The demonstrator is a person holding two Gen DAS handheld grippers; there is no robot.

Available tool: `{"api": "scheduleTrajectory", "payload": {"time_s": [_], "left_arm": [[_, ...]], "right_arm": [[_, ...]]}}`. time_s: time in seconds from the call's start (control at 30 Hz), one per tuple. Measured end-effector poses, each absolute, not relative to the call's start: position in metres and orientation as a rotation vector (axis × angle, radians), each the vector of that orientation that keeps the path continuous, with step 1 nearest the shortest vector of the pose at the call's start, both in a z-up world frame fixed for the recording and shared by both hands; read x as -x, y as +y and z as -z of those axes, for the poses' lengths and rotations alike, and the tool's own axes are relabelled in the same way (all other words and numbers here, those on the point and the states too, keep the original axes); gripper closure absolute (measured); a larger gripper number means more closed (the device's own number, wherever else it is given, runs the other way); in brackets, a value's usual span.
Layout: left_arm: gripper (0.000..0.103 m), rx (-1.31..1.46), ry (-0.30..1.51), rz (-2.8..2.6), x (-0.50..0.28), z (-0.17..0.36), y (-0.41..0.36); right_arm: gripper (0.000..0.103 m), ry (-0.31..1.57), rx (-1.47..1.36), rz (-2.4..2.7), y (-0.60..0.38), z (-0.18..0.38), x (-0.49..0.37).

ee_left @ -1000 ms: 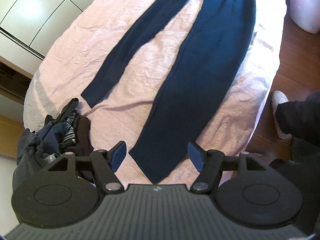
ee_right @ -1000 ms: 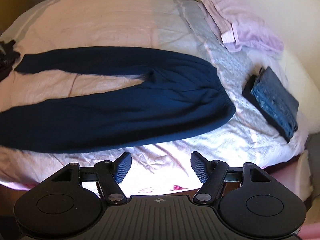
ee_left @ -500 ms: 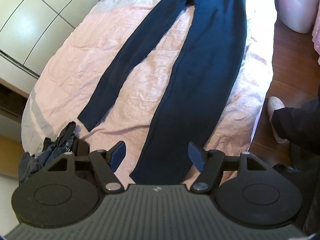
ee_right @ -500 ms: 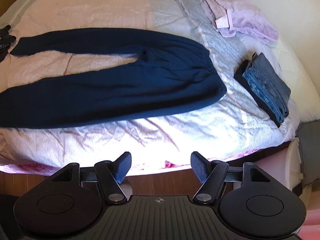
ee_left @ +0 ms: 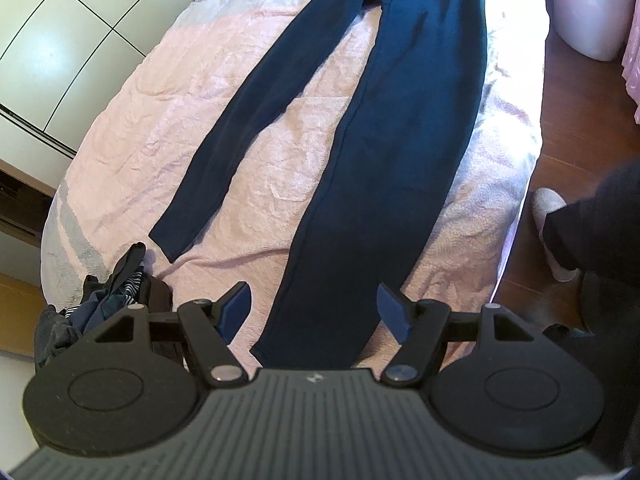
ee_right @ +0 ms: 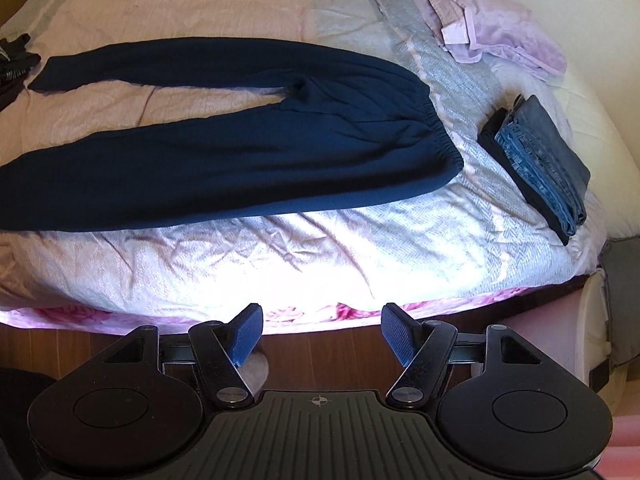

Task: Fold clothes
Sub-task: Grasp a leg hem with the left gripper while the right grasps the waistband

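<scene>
In the left wrist view we see a heap of dark clothes point(ee_left: 100, 304) at about 8 o'clock, bunched at the bed's end with a striped piece showing in it. Just right of it lie the navy trousers point(ee_left: 384, 152), spread flat on the pink bedspread point(ee_left: 168, 120), legs apart and running up toward 12 o'clock, where the waist goes out of frame. The nearer leg's cuff lies at 6 o'clock, between the blue pads of our left gripper point(ee_left: 314, 312), whose jaws stand wide and hold nothing; whether the pads reach the cloth we cannot tell. At 3 o'clock a pale slipper point(ee_left: 552, 232) and a dark trouser leg of the person stand on the wood floor point(ee_left: 568, 92), and a pale bin point(ee_left: 588, 4) sits at 1 o'clock.

In the right wrist view the same navy trousers point(ee_right: 224, 160) stretch from 9 o'clock to the centre, elastic waistband toward 2 o'clock, both legs flat and parted. Right of the waistband, at 3 o'clock and apart from it, a stack of folded jeans point(ee_right: 544, 164) rests on the grey-patterned part of the cover. A lilac garment point(ee_right: 500, 28) lies crumpled at 1 o'clock. Our right gripper point(ee_right: 322, 334) hangs at 6 o'clock over the bed's edge, jaws wide, nothing between them, well short of the trousers.
</scene>
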State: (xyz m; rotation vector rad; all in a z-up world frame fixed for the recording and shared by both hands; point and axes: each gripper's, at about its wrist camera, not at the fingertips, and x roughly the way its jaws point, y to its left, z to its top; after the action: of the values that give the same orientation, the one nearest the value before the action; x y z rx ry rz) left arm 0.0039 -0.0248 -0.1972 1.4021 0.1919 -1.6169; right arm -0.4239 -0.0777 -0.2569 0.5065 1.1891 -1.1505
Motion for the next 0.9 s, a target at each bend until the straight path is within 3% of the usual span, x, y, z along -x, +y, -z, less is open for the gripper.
{"api": "scheduleTrajectory", "payload": {"time_s": [0.4, 0.7, 0.9], "left_arm": [[0.038, -1.562, 0.142, 1.447, 0.022, 0.272, -0.023], [0.057, -1.766, 0.082, 1.257, 0.024, 0.356, -0.037], [0.067, -1.806, 0.094, 1.175, -0.001, 0.360, -0.044]], "right_arm": [[0.034, 1.296, -0.053, 0.947, -0.146, 0.292, 0.451], [0.034, 1.337, 0.144, 0.769, -0.216, 0.347, 0.477], [0.034, 1.356, 0.114, 0.772, -0.252, 0.372, 0.513]]}}
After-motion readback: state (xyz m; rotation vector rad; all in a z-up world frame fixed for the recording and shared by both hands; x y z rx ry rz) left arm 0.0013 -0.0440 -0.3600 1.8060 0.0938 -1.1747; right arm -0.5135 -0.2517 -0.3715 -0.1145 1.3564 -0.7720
